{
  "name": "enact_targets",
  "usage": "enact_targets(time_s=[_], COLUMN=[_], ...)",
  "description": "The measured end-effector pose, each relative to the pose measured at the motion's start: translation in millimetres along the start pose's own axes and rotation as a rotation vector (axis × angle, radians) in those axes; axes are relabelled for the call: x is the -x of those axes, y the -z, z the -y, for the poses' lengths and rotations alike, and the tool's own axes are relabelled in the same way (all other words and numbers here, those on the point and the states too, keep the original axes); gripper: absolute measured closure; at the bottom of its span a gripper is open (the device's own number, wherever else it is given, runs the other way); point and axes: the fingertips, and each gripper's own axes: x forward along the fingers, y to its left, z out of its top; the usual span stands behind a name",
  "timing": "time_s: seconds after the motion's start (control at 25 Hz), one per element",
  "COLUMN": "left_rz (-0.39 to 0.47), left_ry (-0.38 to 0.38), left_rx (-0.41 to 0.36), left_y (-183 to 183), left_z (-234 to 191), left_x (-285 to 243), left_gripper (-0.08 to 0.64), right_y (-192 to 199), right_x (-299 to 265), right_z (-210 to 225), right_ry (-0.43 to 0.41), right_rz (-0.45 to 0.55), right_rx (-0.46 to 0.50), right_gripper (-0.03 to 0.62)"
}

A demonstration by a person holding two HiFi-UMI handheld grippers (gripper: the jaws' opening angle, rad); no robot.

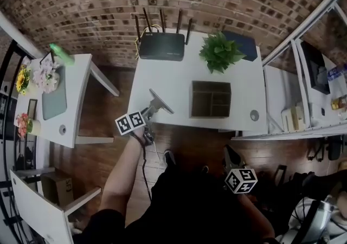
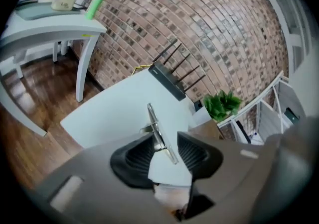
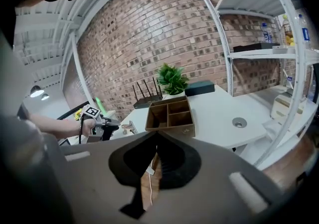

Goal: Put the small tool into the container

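The small metal tool [image 1: 161, 102] lies near the front left edge of the white table [image 1: 168, 75]. In the left gripper view its thin bar [image 2: 160, 131] stands between the pads. My left gripper [image 1: 150, 111] is open around it, and table shows between the bar and the right pad. The wooden container [image 1: 191, 100] with several compartments sits to the tool's right; one corner [image 2: 205, 129] shows past the right jaw. My right gripper [image 1: 230, 155] hangs shut below the table's front edge, nothing in it, and faces the container [image 3: 170, 129].
A black router [image 1: 161, 46], a potted plant [image 1: 219, 50] and a dark box [image 1: 245, 45] stand along the table's back. A cable hole [image 1: 254, 115] is at the front right. A side table [image 1: 73, 102] stands left, white shelving [image 1: 303, 102] right.
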Motion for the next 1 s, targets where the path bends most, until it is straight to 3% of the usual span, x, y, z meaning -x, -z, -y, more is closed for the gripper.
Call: enact_targets(time_s=[0.28, 0.44, 0.56, 0.68, 0.84, 1.0], left_rz=[-0.054, -0.067, -0.048, -0.021, -0.003, 0.021], left_ry=[-0.018, -0.051, -0.055, -0.036, -0.002, 0.037], left_rx=[0.088, 0.092, 0.086, 0.024, -0.154, -0.256], left_y=[1, 5, 0, -5, -9, -11], left_z=[-9, -13, -7, 10, 51, 91], left_x=[-35, -35, -33, -24, -10, 1], left_gripper=[0.422, 0.511, 0.525, 0.549, 0.554, 0.554], right_y=[-26, -42, -48, -46, -42, -39], right_x=[-22, -27, -28, -28, -29, -33], right_z=[11, 27, 44, 58, 67, 68], right_ry=[-0.008, -0.009, -0.006, -0.004, -0.019, -0.039], right_rz=[0.027, 0.067, 0.085, 0.085, 0.075, 0.063], right_rx=[-0.007, -0.028, -0.054, -0.096, -0.125, -0.138], right_gripper=[0.581, 0.581, 0.581, 0.581, 0.581, 0.581])
